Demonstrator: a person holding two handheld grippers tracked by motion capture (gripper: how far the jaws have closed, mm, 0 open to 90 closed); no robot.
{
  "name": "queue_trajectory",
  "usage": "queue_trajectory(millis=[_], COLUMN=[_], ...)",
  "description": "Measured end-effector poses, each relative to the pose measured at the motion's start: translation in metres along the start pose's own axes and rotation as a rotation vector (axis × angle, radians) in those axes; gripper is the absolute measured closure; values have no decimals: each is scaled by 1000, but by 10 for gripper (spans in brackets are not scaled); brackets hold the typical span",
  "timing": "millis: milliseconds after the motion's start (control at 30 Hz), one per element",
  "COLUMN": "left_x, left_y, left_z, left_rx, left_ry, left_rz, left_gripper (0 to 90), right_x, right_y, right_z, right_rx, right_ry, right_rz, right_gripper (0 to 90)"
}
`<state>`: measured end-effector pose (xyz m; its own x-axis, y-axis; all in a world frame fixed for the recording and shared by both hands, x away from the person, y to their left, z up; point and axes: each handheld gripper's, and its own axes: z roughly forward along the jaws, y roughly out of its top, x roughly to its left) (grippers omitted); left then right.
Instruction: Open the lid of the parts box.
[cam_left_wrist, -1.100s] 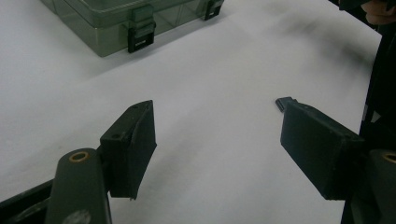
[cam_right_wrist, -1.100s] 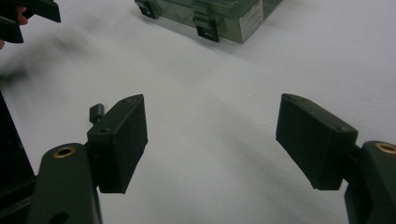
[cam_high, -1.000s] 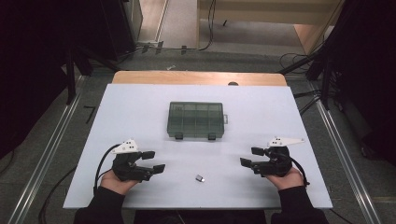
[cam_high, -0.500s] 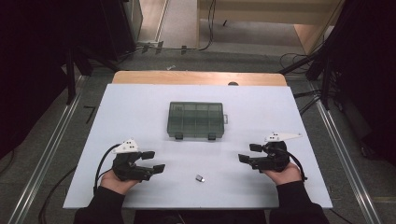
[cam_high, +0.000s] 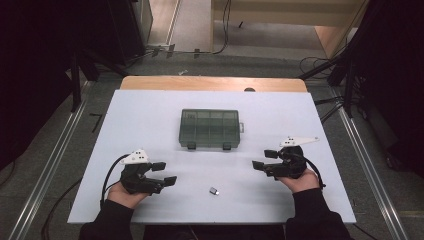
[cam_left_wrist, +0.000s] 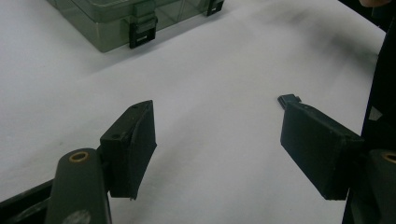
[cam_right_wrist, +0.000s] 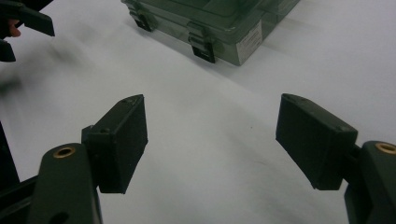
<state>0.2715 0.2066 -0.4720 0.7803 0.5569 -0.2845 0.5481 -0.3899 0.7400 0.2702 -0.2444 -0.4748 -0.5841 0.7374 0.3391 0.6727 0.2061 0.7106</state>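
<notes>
Green box (cam_high: 208, 128) latched on my worktop (cam_high: 150, 110); right tongs (cam_high: 263, 159) just crept toward it, left tongs (cam_high: 165, 173) idle, both wide, empty.

You see a white table (cam_high: 150, 115) over a wooden board (cam_high: 150, 82), with cables (cam_high: 225, 30) trailing across the floor (cam_high: 190, 22) beyond.

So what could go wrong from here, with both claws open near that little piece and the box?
The small grey piece is tiny beside the wide-open left claw, so it might slip out or get pushed away. The green box is latched shut; prying a latch with the right claw could slide the box across the smooth white table.
</notes>
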Motion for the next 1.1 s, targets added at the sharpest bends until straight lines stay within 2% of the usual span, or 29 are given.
queue_trajectory(millis=[367, 567, 1100], left_x=[1, -1, -1], left_y=[0, 1, 1], left_z=[0, 0, 1], left_rx=[-1, -1, -1], left_ry=[8, 13, 17], left_rz=[-5, 16, 9], left_gripper=[268, 269, 269], right_x=[-1, -3, -5], right_y=[11, 15, 31], right_z=[7, 10, 21], right_rx=[-1, 2, 7], right_ry=[-17, -18, -36], right_rz=[-4, -7, -17], right_gripper=[236, 236, 244])
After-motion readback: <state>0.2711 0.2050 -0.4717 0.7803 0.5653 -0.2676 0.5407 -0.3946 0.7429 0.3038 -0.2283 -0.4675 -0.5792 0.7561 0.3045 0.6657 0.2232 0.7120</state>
